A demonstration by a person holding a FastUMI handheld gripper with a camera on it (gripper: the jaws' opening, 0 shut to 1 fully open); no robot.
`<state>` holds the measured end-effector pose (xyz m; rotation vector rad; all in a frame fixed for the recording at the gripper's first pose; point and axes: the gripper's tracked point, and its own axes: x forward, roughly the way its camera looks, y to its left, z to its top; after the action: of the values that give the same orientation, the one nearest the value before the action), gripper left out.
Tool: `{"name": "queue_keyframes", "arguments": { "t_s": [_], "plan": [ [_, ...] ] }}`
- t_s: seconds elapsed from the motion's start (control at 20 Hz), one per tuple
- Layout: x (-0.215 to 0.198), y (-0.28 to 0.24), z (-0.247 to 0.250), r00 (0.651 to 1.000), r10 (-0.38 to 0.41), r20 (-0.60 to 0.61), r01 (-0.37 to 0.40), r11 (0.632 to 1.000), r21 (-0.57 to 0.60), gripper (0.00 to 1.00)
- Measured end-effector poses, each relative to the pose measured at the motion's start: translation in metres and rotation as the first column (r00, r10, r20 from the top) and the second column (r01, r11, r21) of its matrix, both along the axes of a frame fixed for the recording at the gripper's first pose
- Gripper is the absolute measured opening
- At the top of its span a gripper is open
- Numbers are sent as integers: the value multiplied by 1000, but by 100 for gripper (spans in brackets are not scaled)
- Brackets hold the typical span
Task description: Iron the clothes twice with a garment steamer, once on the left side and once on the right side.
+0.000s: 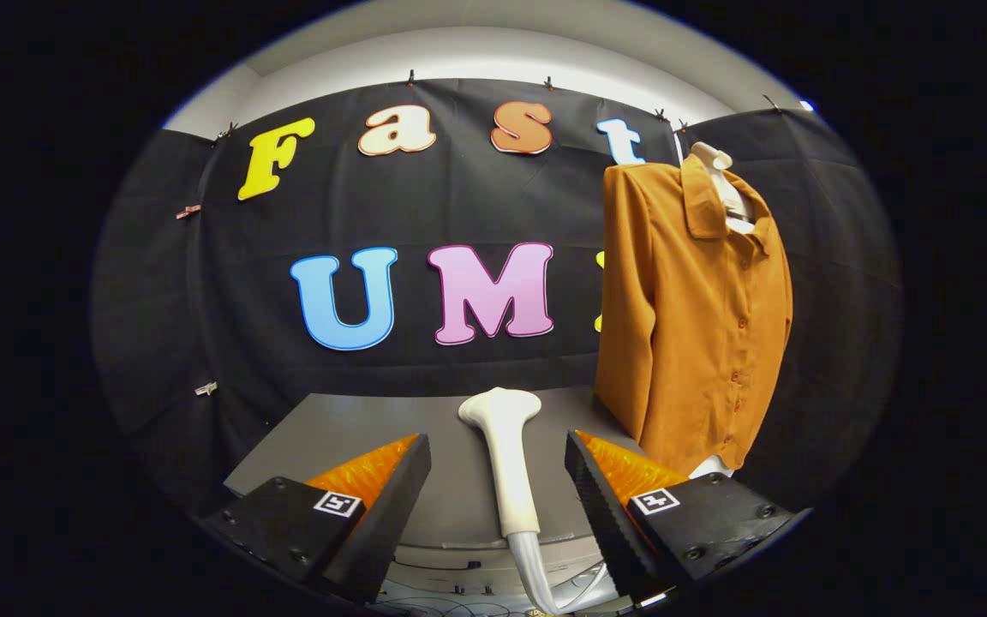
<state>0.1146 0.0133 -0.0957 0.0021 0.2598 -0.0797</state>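
Note:
A white garment steamer [506,463] lies on the grey table [356,428], its head pointing away from me and its pale hose trailing back toward me. My gripper [498,480] is open, and the steamer's handle lies in the gap between the two black fingers [391,506] without either finger touching it. An orange-brown button shirt [699,317] hangs upright on a white mannequin form [720,176], standing beyond and to the right of the right finger, at the table's right end.
The grey table ends just below the fingers, where white cables run under its near edge. Black cloth walls close in the back and both sides.

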Motion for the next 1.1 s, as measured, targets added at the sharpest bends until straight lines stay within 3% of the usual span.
{"name": "queue_keyframes", "arguments": {
  "t_s": [0.35,0.8,0.95,1.1],
  "plan": [
    [64,-12,-64,979,34,-201,-33,999,6,98],
    [89,-18,-118,928,36,-370,-40,999,-2,97],
    [95,-20,-131,912,20,-409,-31,999,-22,80],
    [96,-21,-145,894,16,-448,-30,999,-25,49]
  ]
}}
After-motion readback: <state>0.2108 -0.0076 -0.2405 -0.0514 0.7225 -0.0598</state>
